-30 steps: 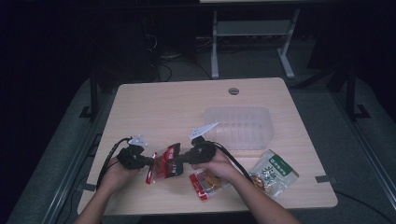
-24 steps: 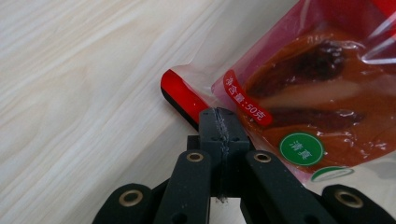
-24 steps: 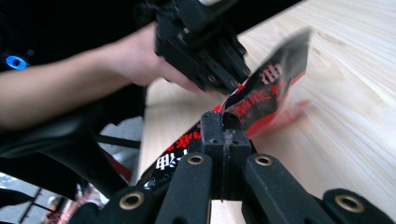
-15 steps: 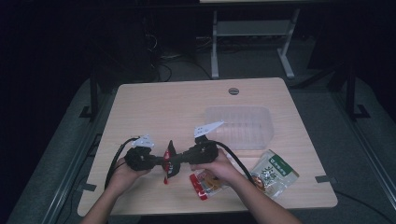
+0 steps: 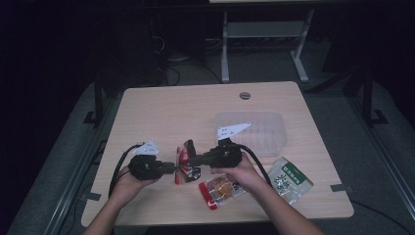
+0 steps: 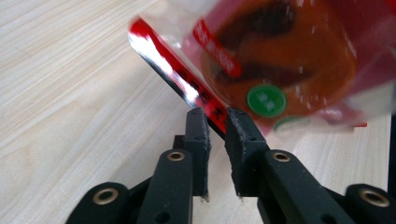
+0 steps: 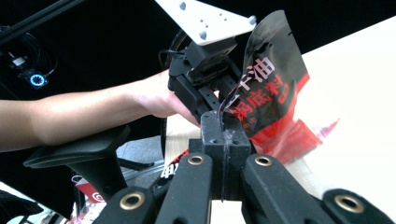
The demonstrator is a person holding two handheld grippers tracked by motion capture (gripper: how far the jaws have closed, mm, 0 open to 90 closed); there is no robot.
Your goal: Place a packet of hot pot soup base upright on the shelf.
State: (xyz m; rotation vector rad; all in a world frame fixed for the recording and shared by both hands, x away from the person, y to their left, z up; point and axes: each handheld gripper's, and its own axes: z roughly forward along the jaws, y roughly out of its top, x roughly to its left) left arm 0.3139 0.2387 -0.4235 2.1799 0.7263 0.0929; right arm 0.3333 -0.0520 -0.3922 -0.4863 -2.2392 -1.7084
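Note:
A red and black snack packet (image 5: 186, 151) hangs over the wooden table (image 5: 166, 112), held between both grippers near the front edge. My left gripper (image 5: 176, 168) comes in from the left. Its jaws are shut on the packet's shiny red sealed edge (image 6: 196, 95), with the orange contents and a green dot (image 6: 266, 100) just beyond. My right gripper (image 5: 193, 159) comes from the right and is shut on the packet's (image 7: 268, 88) lower edge. In the right gripper view, the left gripper (image 7: 223, 103) grips the same packet from behind, under its white plate (image 7: 205, 21).
An orange snack packet with red ends (image 5: 221, 190) lies on the table under the right hand. A green and white packet (image 5: 289, 177) lies to its right. A clear plastic tray (image 5: 262, 129) sits behind the right gripper. There is a round cable hole (image 5: 244, 95) at the table's back.
The packet has risen off the table and turned more upright between the two grippers. Both hands have moved slightly up and closer together, still holding it.

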